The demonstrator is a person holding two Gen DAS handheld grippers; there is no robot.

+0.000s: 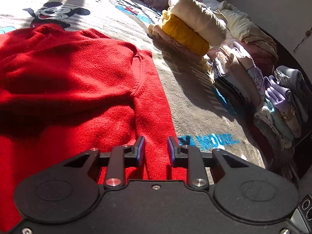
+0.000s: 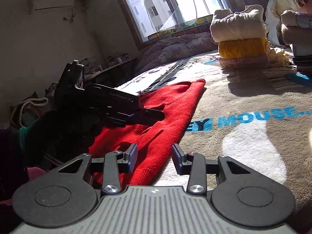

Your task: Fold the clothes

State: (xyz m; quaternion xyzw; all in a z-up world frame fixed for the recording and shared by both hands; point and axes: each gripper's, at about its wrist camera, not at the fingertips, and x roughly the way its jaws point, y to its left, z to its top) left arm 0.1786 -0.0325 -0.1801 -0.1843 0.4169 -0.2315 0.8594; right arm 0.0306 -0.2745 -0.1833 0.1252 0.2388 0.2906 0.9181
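Sunlit window (image 2: 171,5), beige wall (image 2: 48,44) with air conditioner (image 2: 52,1), Mickey blanket (image 2: 243,101).

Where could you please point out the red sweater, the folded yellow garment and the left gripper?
red sweater (image 1: 78,74): left wrist view, on its chest.
folded yellow garment (image 2: 241,47): right wrist view, on its front face.
left gripper (image 1: 156,148): left wrist view, midway between its open fingertips.

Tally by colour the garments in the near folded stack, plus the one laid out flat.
Red: 1, the sweater spread on the blanket
Cream: 1, top of the stack
Yellow: 1, middle of the stack
Pink: 1, bottom of the stack
Total: 4
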